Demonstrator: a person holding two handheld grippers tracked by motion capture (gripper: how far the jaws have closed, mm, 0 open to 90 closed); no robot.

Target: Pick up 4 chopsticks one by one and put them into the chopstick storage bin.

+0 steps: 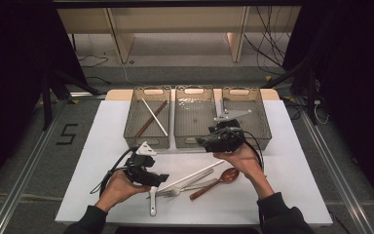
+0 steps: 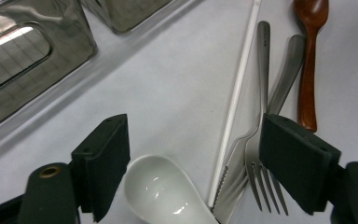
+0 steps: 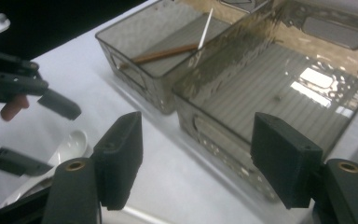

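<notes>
My left claw [image 2: 193, 163] is wide open over the white spoon [image 2: 163, 191] and fork [image 2: 261, 154] on the near table [image 1: 102, 146]. My right claw [image 3: 198, 158] is open and empty by the middle bin [image 3: 261, 93].

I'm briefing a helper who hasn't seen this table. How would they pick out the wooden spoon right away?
Start at the white table with three clear bins along its far side. In front of them, nearer the person, lies a cluster of cutlery. The wooden spoon sits at the cluster's right edge, the only reddish-brown piece there; the fork beside it is metal and the ladle spoon is white.
</notes>
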